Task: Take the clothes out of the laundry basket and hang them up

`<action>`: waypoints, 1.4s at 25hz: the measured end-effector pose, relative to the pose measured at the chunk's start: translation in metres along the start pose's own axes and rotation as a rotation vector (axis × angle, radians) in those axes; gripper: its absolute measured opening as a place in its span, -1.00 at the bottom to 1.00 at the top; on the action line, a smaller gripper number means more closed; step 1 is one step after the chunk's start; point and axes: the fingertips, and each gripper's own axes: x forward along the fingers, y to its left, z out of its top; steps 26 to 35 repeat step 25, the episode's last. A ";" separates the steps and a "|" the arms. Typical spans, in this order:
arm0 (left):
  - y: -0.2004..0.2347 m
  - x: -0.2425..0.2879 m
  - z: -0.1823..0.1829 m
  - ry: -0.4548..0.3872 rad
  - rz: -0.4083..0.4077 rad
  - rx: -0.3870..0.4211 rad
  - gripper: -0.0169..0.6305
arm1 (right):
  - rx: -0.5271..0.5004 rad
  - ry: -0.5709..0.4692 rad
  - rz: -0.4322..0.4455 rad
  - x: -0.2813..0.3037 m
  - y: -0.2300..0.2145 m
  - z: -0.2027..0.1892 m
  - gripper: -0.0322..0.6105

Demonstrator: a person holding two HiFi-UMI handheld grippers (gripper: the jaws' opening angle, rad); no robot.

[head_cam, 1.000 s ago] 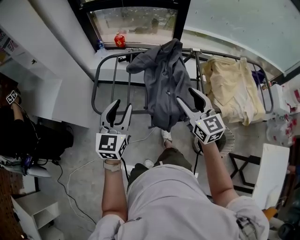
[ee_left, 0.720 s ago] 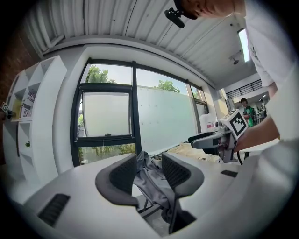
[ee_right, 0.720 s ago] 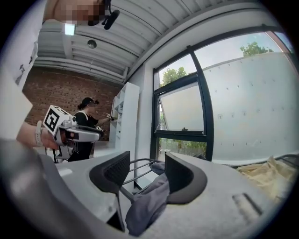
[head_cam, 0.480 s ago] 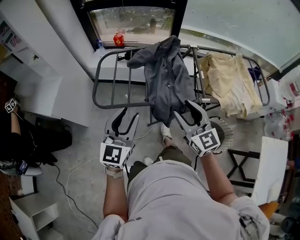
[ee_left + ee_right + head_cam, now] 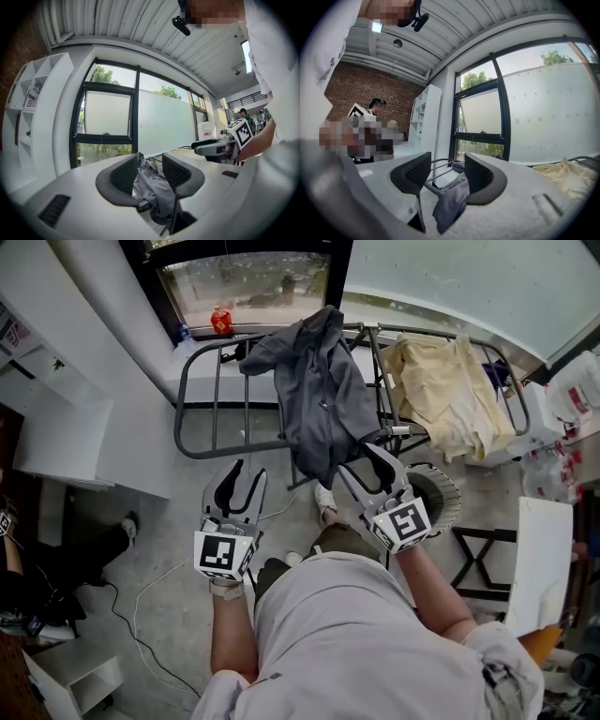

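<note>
A grey garment (image 5: pixel 323 399) hangs over the dark metal drying rack (image 5: pixel 216 418), and a cream garment (image 5: pixel 441 395) is draped on the rack's right part. My left gripper (image 5: pixel 248 474) is open below the rack's front rail, holding nothing. My right gripper (image 5: pixel 358 458) is open just beside the grey garment's lower hem. Its jaws have just been closing a little, and no cloth is pinched between them. In the left gripper view the grey garment (image 5: pixel 152 183) shows beyond the open gripper (image 5: pixel 150 168). In the right gripper view the open gripper (image 5: pixel 447 171) frames the garment (image 5: pixel 452 201) and a rack bar (image 5: pixel 440 164).
A round white slatted basket (image 5: pixel 439 498) stands on the floor behind my right gripper. A black folding stool (image 5: pixel 478 559) and a white board (image 5: pixel 539 559) are to the right. A red can (image 5: pixel 221 320) sits on the window sill. A cable (image 5: pixel 141 596) trails across the floor at left.
Both grippers have drawn back from the rack toward the person's body. The right gripper has come away from the grey garment's hem, which stays draped on the rack.
</note>
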 end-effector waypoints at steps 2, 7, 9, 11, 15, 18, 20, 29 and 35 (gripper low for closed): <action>-0.001 0.002 -0.002 0.002 -0.004 0.002 -0.48 | 0.007 0.001 -0.005 -0.001 -0.001 -0.001 -0.20; 0.002 0.003 -0.005 0.004 -0.004 -0.007 -0.47 | -0.012 0.010 0.013 0.002 0.002 -0.002 -0.20; 0.004 0.002 -0.005 0.011 -0.002 -0.011 -0.47 | -0.009 0.013 0.015 0.003 0.003 -0.002 -0.20; 0.004 0.000 -0.008 0.014 0.002 -0.017 -0.48 | -0.008 0.019 0.014 0.002 0.004 -0.002 -0.20; 0.006 -0.002 -0.009 0.006 -0.001 -0.026 -0.48 | -0.034 0.030 0.041 0.008 0.010 -0.003 -0.20; 0.010 -0.003 -0.014 0.021 0.009 -0.024 -0.48 | -0.037 0.037 0.038 0.011 0.008 -0.005 -0.20; 0.013 -0.004 -0.016 0.023 0.015 -0.029 -0.47 | -0.044 0.036 0.032 0.014 0.005 -0.003 -0.20; 0.020 -0.007 -0.016 0.014 0.021 -0.054 -0.47 | -0.064 0.050 0.034 0.020 0.004 -0.001 -0.20; 0.020 -0.007 -0.016 0.014 0.021 -0.054 -0.47 | -0.064 0.050 0.034 0.020 0.004 -0.001 -0.20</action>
